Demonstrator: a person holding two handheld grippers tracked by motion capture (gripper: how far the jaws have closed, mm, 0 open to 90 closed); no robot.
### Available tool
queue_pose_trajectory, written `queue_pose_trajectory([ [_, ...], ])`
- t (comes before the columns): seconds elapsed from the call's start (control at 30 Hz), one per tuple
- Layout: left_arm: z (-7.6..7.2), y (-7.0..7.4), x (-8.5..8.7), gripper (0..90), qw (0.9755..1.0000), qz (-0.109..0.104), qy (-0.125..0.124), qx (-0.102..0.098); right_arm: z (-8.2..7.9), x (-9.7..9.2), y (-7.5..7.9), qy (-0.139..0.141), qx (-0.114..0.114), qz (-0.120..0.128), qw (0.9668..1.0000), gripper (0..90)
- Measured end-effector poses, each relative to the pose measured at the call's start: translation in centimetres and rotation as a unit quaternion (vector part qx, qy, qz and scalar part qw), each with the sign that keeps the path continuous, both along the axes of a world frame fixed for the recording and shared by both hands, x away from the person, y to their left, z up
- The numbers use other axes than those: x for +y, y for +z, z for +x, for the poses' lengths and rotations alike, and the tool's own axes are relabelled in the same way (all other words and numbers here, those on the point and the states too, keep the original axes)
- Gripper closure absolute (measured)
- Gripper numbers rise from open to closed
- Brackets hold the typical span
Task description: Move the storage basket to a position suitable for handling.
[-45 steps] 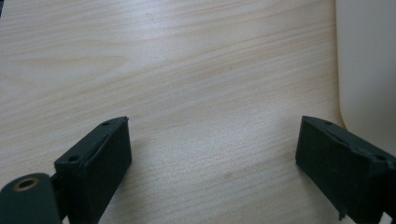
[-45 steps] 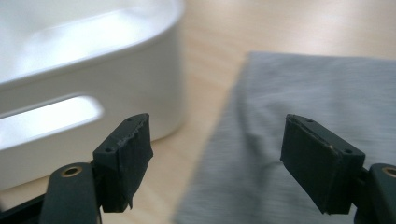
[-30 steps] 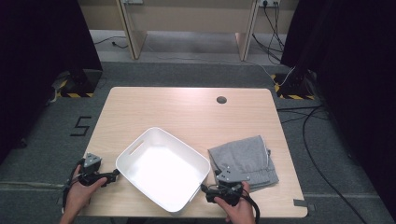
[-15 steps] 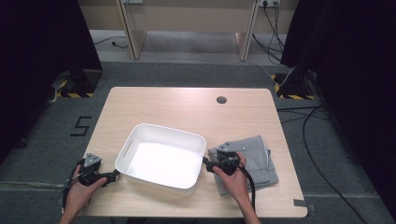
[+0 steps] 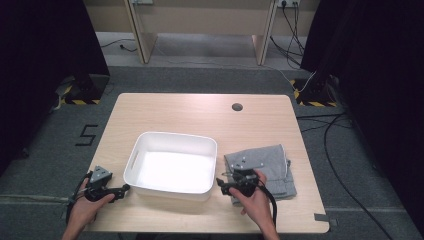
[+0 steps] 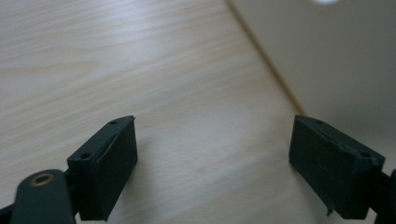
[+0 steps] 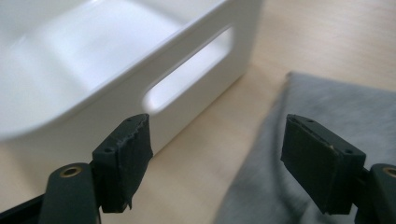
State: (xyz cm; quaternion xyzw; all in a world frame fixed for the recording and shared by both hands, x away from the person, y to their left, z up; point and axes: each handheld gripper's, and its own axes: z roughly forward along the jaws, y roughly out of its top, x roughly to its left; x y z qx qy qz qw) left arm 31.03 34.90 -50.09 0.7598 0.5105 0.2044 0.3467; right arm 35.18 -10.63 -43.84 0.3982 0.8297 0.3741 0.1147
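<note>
Working w/ bin (image 5: 172, 162) mid-table, toward near edge; cloth (image 5: 272, 167) just R of it, toward R edge

Holding L gripper (image 5: 124, 188) spread by bin's L wall, jaws just been closing a bit, only bare table (image 5: 165, 107) btwn them. Holding R gripper (image 5: 220, 187) spread too, jaws just been opening, nothing pinched; only table & cloth edge under the gap, bin's handle slot (image 7: 187, 70) just ahead

Risks, as judged:
- Could snag cloth's edge w/ R jaw if lowered here & drag it toward near edge
- Could knock bin wall w/ L jaw & skid it; looks light & empty
- Could grab top layer only, so cloth unfolds on lift
- Might clip bin rim carrying cloth over & tip it

Better to come down on cloth's centre, w/ L steadying bin
</note>
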Motion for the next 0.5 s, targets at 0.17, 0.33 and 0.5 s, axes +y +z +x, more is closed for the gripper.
queue_pose_trajectory([
  [0.17, -1.8, 0.1, -0.5, 20.7, 0.9971, -0.008, -0.076, -0.004, -3.5, 1.6, -0.7, 0.083, 0.011, -0.01, 0.9965, 24.8],
  [0.33, -2.7, 0.3, -1.7, 19.9, 0.9938, -0.01, -0.11, -0.015, -3.4, 2.8, -0.8, 0.098, 0.003, 0.002, 0.9952, 26.1],
  [0.5, -2.3, 0.7, -3.1, 24.2, 0.9908, -0.049, -0.12, -0.039, -2.4, 3.7, -0.7, 0.102, 0.013, 0.018, 0.9946, 24.0],
])
